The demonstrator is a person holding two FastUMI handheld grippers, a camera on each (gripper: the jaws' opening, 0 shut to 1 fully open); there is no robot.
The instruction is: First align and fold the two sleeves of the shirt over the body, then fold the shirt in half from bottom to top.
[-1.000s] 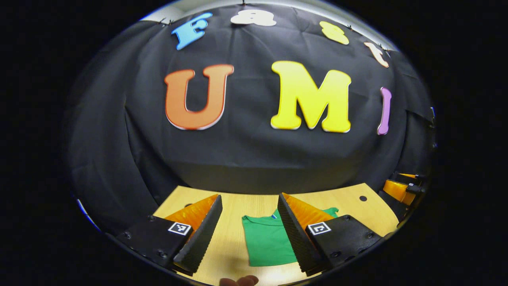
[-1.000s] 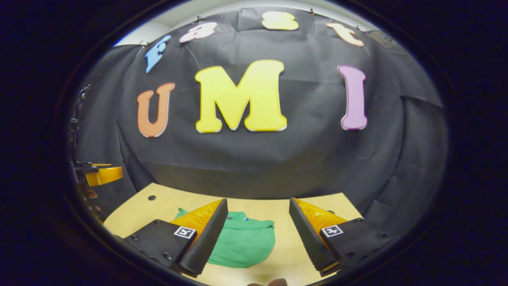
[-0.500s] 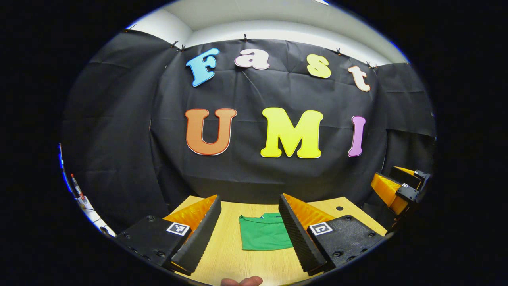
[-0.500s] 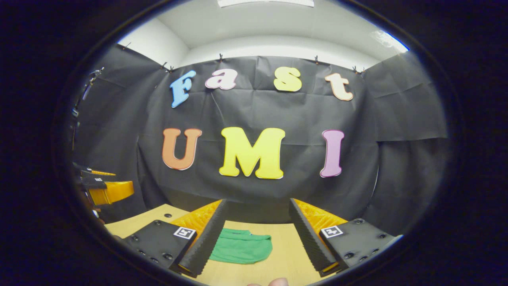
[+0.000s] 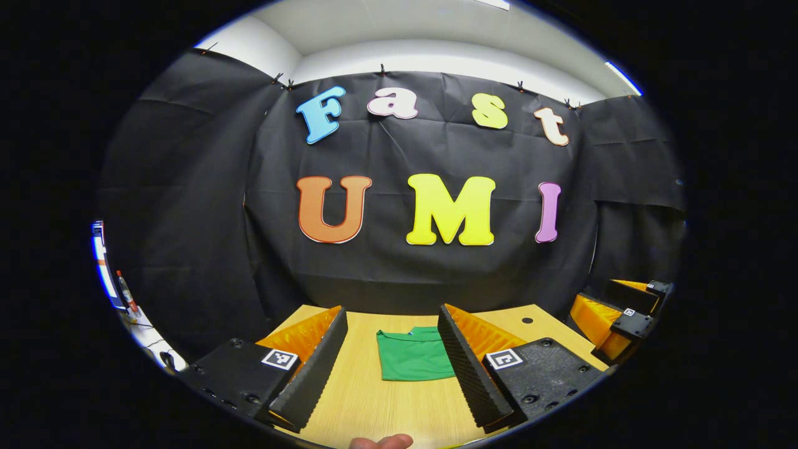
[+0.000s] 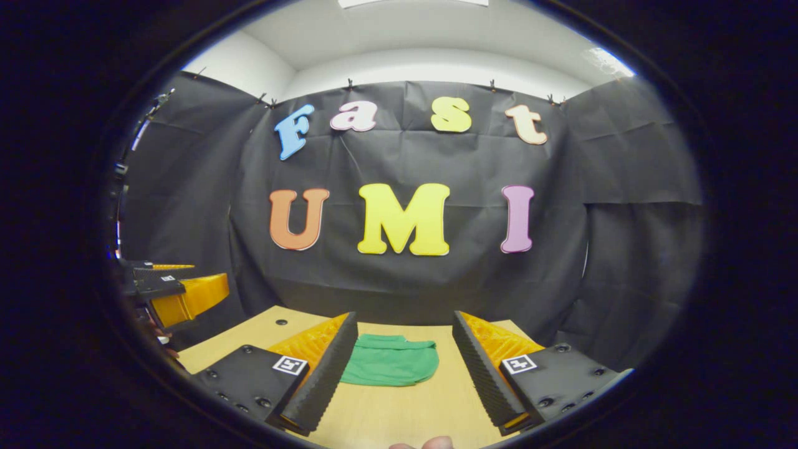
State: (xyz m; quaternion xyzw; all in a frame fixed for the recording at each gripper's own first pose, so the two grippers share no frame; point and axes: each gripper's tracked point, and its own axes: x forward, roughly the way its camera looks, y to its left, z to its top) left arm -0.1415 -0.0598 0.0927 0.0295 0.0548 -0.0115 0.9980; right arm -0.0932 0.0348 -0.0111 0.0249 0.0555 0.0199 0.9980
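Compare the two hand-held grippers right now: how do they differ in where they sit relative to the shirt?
The left hand-held gripper has the folded green shirt towards its right finger, which hides the shirt's right edge. The right hand-held gripper has the shirt towards its left finger instead. Shared: both are open, hold nothing, and hover above the wooden table, clear of the shirt.

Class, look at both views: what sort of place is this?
Probably a staged recording booth, not a home: black cloth wall pinned up all round, a bare wooden table, and one folded green shirt lying on it.
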